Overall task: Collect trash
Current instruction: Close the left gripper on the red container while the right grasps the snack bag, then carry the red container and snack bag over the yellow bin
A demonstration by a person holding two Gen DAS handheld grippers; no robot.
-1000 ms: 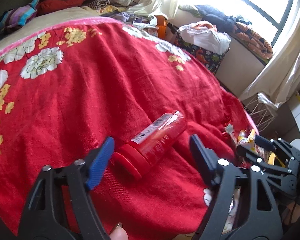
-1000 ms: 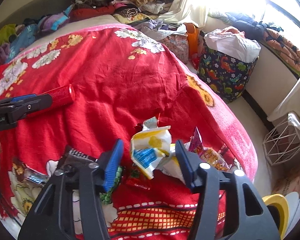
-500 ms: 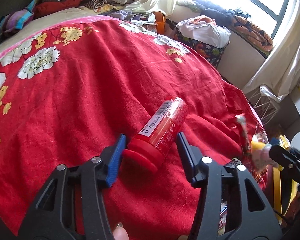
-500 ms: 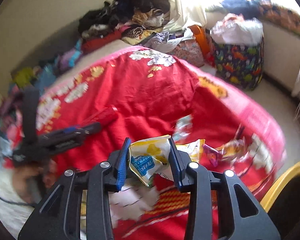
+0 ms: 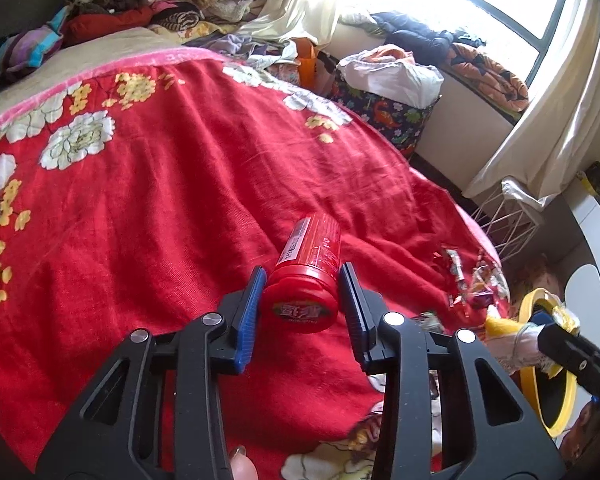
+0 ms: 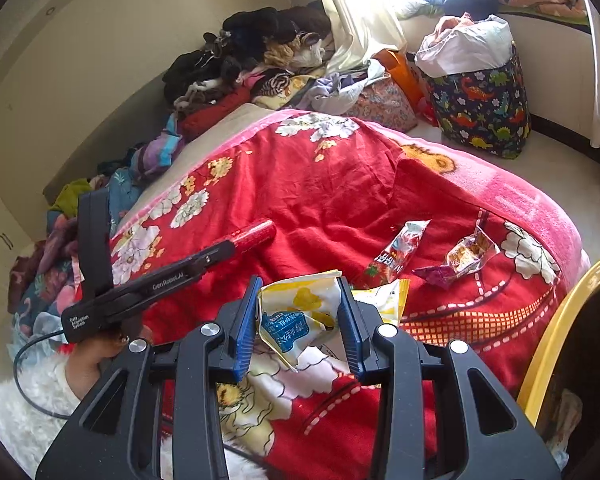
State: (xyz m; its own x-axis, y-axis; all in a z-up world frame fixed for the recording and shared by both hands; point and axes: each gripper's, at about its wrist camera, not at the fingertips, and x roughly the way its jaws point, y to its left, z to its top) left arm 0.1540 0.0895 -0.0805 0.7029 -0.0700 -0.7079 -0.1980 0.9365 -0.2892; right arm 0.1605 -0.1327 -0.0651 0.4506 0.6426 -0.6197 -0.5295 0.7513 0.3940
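Left wrist: left tool [image 5: 302, 298] closing on one red bottle [image 5: 306, 276] over the bed [image 5: 160, 208]. Right tool [image 6: 298, 322] grips one yellow wrapper [image 6: 300, 312]; two more wrappers [image 6: 398, 250] lie beyond.

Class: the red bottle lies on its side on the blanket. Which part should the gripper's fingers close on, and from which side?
Grip the red bottle across its round body just behind the wider cap, coming from the cap end. It lies lengthwise along the left gripper, whose closing jaws already flank it.
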